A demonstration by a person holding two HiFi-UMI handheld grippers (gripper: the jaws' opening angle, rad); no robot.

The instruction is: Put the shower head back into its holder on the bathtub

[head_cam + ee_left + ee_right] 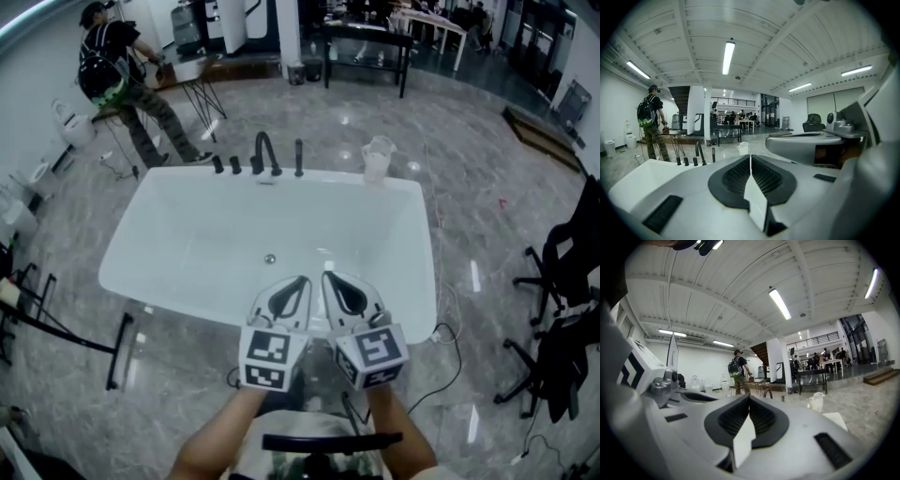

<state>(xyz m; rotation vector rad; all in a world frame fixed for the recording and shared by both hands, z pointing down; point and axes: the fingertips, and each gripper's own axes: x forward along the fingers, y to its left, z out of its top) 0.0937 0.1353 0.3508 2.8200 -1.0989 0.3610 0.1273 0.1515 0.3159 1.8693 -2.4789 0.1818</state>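
Both grippers hover side by side over the near rim of the white bathtub, pointing across it. The left gripper has its jaws pressed together with nothing between them, as its own view confirms. The right gripper is the same, jaws closed and empty. The shower head is a slim black rod standing upright on the far rim, just right of the arched black spout and well apart from both grippers. Its base is too small to make out. Three short black knobs stand left of the spout, and a translucent jug sits further right on the same rim. A person with a backpack stands on the marbled floor beyond.
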